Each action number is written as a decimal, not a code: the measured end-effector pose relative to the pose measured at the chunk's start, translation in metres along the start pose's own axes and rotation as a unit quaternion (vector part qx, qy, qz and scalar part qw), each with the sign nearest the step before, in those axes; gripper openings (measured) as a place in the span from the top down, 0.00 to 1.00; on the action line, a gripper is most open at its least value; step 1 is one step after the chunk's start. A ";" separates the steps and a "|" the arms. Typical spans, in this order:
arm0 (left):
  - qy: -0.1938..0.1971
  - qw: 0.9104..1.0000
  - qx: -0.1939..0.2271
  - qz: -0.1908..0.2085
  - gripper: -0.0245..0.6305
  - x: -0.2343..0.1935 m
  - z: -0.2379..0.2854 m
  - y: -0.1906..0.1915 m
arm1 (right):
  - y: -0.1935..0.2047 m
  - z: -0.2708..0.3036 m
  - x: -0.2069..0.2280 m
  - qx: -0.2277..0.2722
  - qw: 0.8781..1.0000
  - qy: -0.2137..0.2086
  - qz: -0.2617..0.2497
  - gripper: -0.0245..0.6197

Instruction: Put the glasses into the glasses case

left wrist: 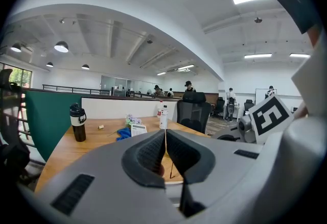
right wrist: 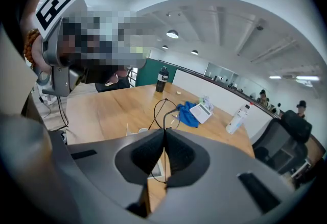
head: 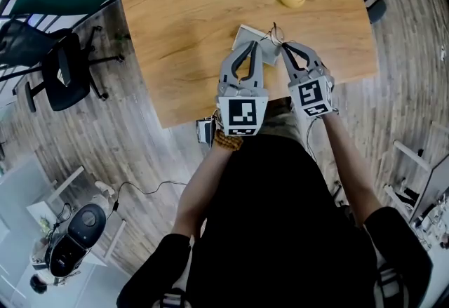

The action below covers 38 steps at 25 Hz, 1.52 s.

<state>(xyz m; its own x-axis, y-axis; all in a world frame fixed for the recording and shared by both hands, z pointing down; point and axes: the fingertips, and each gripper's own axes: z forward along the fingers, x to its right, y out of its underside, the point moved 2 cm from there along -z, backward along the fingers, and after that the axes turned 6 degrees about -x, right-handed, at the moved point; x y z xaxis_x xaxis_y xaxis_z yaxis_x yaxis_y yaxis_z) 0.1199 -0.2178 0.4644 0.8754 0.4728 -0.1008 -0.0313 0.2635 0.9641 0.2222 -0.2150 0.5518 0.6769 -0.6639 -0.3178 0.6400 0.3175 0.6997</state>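
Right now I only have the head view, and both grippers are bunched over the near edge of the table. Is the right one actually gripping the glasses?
Observer: Yes. In the right gripper view the right gripper is shut on the glasses, and a round wire rim sticks up above the jaws.
Operator: And the left one?
Observer: The left gripper has its jaws together. A thin dark line shows in the gap below where they meet, but I can't tell whether it is pinched.
Operator: Anything past the top of my frame?
Observer: A white bottle stands beyond the blue cloth.
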 end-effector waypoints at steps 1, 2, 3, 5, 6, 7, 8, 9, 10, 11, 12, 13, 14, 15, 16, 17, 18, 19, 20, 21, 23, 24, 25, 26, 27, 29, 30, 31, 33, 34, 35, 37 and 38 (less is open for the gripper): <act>0.001 1.000 -0.001 0.001 0.93 0.001 0.000 0.001 | 0.005 0.001 -0.002 -0.005 1.000 -0.001 -0.002 0.94; 0.002 1.000 -0.001 0.002 0.93 0.002 0.000 0.002 | 0.009 0.002 -0.004 -0.010 1.000 -0.003 -0.005 0.94; 0.002 1.000 0.000 0.002 0.93 0.003 0.000 0.002 | 0.013 0.003 -0.006 -0.014 1.000 -0.005 -0.009 0.94; 0.002 1.000 -0.002 0.000 0.93 0.003 -0.001 0.004 | 0.021 0.004 -0.011 -0.026 1.000 -0.009 -0.013 0.94; 0.003 1.000 -0.004 -0.001 0.93 0.003 -0.001 0.005 | 0.027 0.004 -0.013 -0.032 0.999 -0.010 -0.013 0.94; 0.003 1.000 -0.004 -0.002 0.93 0.003 -0.001 0.006 | 0.031 0.005 -0.014 -0.037 0.999 -0.011 -0.013 0.94; 0.003 1.000 -0.004 -0.002 0.93 0.003 -0.001 0.007 | 0.035 0.005 -0.015 -0.041 0.999 -0.012 -0.014 0.94; 0.003 1.000 -0.005 -0.003 0.93 0.003 -0.001 0.008 | 0.038 0.005 -0.016 -0.045 0.999 -0.012 -0.015 0.94; 0.003 1.000 -0.006 -0.003 0.93 0.003 -0.001 0.009 | 0.040 0.005 -0.016 -0.048 0.999 -0.012 -0.017 0.94; 0.004 1.000 -0.007 -0.004 0.93 0.003 -0.002 0.009 | 0.041 0.005 -0.014 -0.051 0.998 -0.011 -0.018 0.94; 0.005 1.000 -0.008 -0.004 0.93 0.003 -0.003 0.010 | 0.042 0.004 -0.013 -0.054 0.998 -0.009 -0.019 0.94; 0.005 1.000 -0.009 -0.003 0.93 0.003 -0.004 0.010 | 0.044 0.004 -0.012 -0.057 0.998 -0.008 -0.019 0.94; 0.006 1.000 -0.010 -0.003 0.93 0.003 -0.004 0.011 | 0.046 0.004 -0.012 -0.060 0.998 -0.008 -0.018 0.94; 0.006 1.000 -0.011 -0.003 0.93 0.004 -0.005 0.011 | 0.048 0.004 -0.012 -0.064 0.998 -0.009 -0.017 0.94; 0.006 1.000 -0.011 -0.004 0.93 0.004 -0.005 0.012 | 0.051 0.003 -0.013 -0.067 0.998 -0.012 -0.014 0.94; 0.006 1.000 -0.011 -0.005 0.93 0.004 -0.006 0.012 | 0.054 0.003 -0.015 -0.069 0.997 -0.015 -0.009 0.94; 0.005 1.000 -0.011 -0.005 0.93 0.003 -0.006 0.012 | 0.056 0.004 -0.016 -0.071 0.997 -0.018 -0.005 0.94; 0.004 1.000 -0.011 -0.005 0.93 0.003 -0.006 0.013 | 0.058 0.004 -0.017 -0.074 0.997 -0.021 -0.003 0.94; 0.003 1.000 -0.011 -0.005 0.93 0.003 -0.006 0.013 | 0.059 0.005 -0.019 -0.078 0.997 -0.024 -0.004 0.94; 0.003 1.000 -0.011 -0.006 0.93 0.004 -0.006 0.013 | 0.062 0.005 -0.020 -0.082 0.996 -0.027 -0.005 0.94; 0.003 1.000 -0.010 -0.007 0.93 0.006 -0.005 0.014 | 0.069 0.007 -0.024 -0.091 0.995 -0.032 -0.008 0.94; 0.004 1.000 -0.010 -0.007 0.93 0.008 -0.005 0.014 | 0.072 0.009 -0.025 -0.094 0.995 -0.034 -0.009 0.94; 0.005 1.000 -0.010 -0.007 0.93 0.008 -0.005 0.015 | 0.074 0.011 -0.026 -0.096 0.995 -0.036 -0.009 0.94; 0.006 1.000 -0.010 -0.006 0.93 0.009 -0.005 0.015 | 0.075 0.014 -0.028 -0.096 0.995 -0.038 -0.008 0.94; 0.007 1.000 -0.010 -0.006 0.93 0.009 -0.005 0.016 | 0.075 0.016 -0.029 -0.096 0.995 -0.041 -0.006 0.94; 0.009 1.000 -0.010 -0.006 0.93 0.010 -0.005 0.017 | 0.074 0.022 -0.031 -0.095 0.994 -0.046 -0.006 0.94; 0.010 1.000 -0.010 -0.006 0.93 0.011 -0.005 0.018 | 0.073 0.024 -0.031 -0.095 0.994 -0.048 -0.007 0.94; 0.010 1.000 -0.010 -0.006 0.93 0.012 -0.005 0.018 | 0.071 0.027 -0.032 -0.094 0.994 -0.050 -0.010 0.94; 0.012 1.000 -0.007 -0.004 0.93 0.014 -0.006 0.019 | 0.066 0.032 -0.034 -0.092 0.994 -0.055 -0.015 0.94; 0.014 1.000 -0.005 -0.004 0.93 0.014 -0.006 0.018 | 0.065 0.035 -0.035 -0.092 0.994 -0.059 -0.017 0.94; 0.015 1.000 -0.005 -0.004 0.93 0.015 -0.006 0.018 | 0.064 0.038 -0.036 -0.093 0.994 -0.063 -0.019 0.94; 0.015 1.000 -0.008 -0.006 0.93 0.014 -0.006 0.019 | 0.062 0.045 -0.037 -0.097 0.992 -0.071 -0.026 0.94; 0.014 1.000 -0.009 -0.008 0.93 0.013 -0.007 0.020 | 0.061 0.048 -0.038 -0.099 0.992 -0.075 -0.029 0.94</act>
<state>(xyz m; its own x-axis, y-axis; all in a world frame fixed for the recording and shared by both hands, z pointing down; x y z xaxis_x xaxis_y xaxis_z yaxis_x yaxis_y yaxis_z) 0.1276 -0.2006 0.4802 0.8621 0.4916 -0.1231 -0.0263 0.2860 0.9579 0.2174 -0.2030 0.6373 0.5847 -0.7735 -0.2447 0.7450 0.3926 0.5392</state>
